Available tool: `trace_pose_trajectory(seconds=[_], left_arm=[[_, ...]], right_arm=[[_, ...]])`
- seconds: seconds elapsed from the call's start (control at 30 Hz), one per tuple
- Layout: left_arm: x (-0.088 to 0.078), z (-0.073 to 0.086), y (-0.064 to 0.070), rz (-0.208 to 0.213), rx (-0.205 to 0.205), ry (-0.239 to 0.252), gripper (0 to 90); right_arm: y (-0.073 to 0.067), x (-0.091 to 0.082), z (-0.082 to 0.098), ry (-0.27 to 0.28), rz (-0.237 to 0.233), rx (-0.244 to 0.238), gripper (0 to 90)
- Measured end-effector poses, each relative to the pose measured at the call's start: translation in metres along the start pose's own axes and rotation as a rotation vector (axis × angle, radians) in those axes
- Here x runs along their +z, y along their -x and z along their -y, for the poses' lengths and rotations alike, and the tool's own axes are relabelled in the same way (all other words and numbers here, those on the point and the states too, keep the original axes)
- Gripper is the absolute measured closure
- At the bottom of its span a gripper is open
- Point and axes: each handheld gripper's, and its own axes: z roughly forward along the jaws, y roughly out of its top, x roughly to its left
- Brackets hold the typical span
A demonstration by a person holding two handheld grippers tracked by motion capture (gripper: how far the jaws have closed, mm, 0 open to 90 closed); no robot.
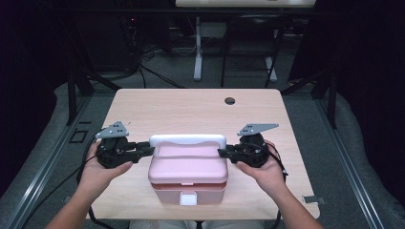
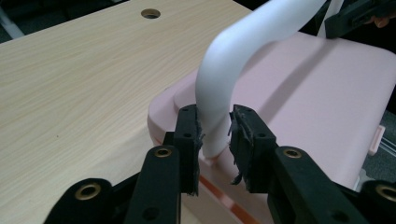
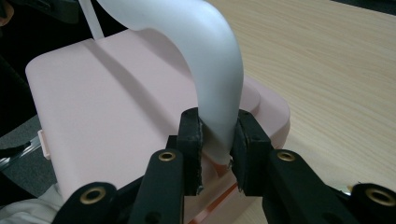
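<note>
A pink lidded box (image 1: 187,171) stands at the near middle of the wooden table (image 1: 191,109), its white handle (image 1: 187,140) raised over the lid. My left gripper (image 1: 149,150) is at the handle's left end and my right gripper (image 1: 222,152) at its right end. In the left gripper view the jaws of the left gripper (image 2: 215,135) are closed around the foot of the handle (image 2: 224,74), above the box (image 2: 317,102). In the right gripper view the right gripper (image 3: 218,135) clamps the other foot of the handle (image 3: 210,56) beside the lid (image 3: 107,107).
A white latch (image 1: 188,199) sits on the box's near face. The table has a round cable hole (image 1: 229,101) at the back and a small metal clip (image 1: 310,199) at its near right edge. Bare wood lies behind and beside the box. Another desk's legs stand beyond.
</note>
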Motion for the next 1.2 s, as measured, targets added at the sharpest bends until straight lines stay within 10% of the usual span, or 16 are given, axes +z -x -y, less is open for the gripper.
trace_pose_trajectory(seconds=[0.53,1.2], left_arm=[[-0.017,0.031,-0.002,-0.014,-0.009,0.001,89.7],[0.008,0.049,0.013,0.055,0.002,-0.054,90.0]], right_arm=[[0.003,-0.003,-0.008,0.012,-0.005,0.022,74.7],[0.005,-0.004,-0.014,0.013,-0.004,0.032,74.6]])
